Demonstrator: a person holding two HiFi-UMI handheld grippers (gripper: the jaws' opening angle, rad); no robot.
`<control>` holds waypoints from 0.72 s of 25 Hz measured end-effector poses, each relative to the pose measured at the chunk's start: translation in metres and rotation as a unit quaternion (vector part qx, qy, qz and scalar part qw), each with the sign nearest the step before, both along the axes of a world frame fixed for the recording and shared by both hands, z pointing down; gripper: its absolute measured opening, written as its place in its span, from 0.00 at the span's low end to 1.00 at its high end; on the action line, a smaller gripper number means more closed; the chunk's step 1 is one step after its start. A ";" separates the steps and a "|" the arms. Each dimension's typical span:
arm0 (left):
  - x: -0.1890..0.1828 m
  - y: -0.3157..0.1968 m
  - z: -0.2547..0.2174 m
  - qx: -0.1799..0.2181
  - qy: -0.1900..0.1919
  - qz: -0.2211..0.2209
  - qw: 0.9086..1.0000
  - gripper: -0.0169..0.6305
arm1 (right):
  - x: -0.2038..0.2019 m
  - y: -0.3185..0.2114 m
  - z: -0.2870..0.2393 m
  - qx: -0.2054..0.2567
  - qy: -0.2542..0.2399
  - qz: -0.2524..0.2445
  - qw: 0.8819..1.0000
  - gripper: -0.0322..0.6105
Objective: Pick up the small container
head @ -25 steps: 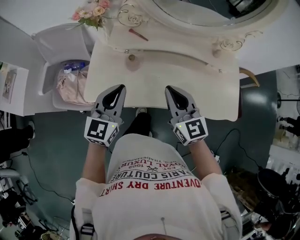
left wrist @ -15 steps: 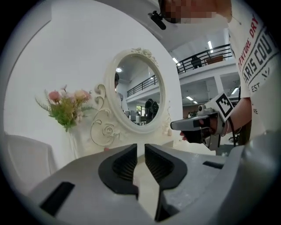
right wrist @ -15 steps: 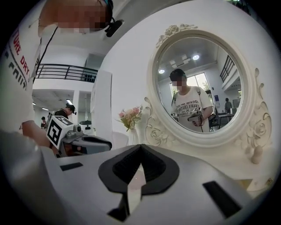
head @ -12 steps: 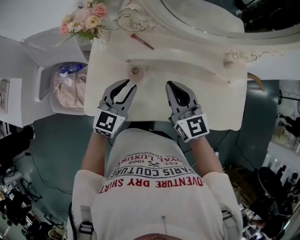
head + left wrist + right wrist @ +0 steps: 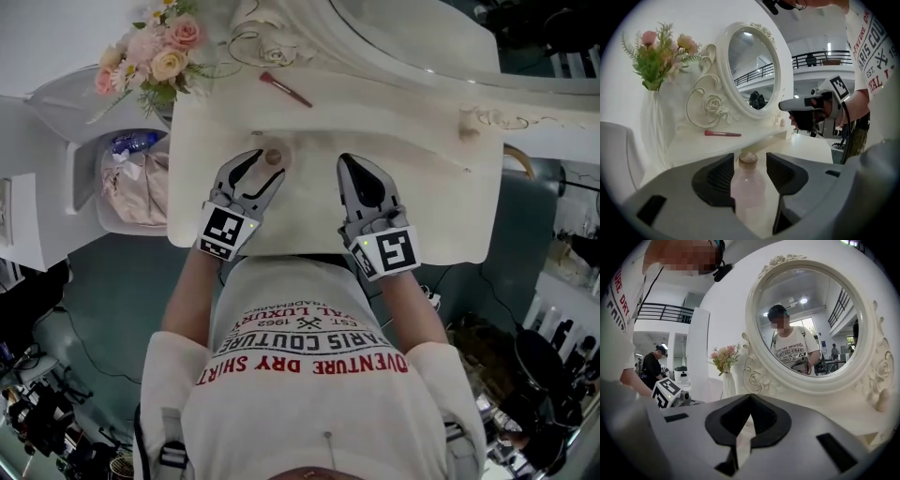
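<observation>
The little bottle (image 5: 749, 185) stands at 12 o'clock between the left gripper's (image 5: 264, 169) opening jaws, so a bump could tip it over; the right gripper's (image 5: 348, 163) jaws are pressed together.

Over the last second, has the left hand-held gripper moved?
Yes. The left hand-held gripper went forward from the table edge toward the mirror; its jaws are opening, the small bottle between them.

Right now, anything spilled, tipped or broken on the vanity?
Nothing stands out. The small bottle stands upright, capped, between the left hand-held gripper's opening jaws; the pink brush lies flat on the shelf.
</observation>
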State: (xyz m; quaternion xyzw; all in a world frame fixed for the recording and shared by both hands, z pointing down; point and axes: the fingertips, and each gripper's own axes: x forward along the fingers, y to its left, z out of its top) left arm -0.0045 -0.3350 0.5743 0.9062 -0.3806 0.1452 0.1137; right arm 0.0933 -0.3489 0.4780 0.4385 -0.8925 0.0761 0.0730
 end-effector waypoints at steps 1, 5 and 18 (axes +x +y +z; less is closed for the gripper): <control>0.002 -0.003 0.006 -0.001 -0.004 0.003 1.000 0.33 | 0.001 -0.003 0.001 -0.001 -0.001 0.003 1.000 0.05; 0.009 -0.010 0.021 0.002 -0.004 0.022 1.000 0.33 | 0.000 -0.011 0.009 -0.006 0.004 0.005 1.000 0.05; 0.014 -0.022 0.030 0.015 -0.005 0.029 0.999 0.28 | 0.007 -0.016 0.029 -0.021 0.021 0.011 0.999 0.05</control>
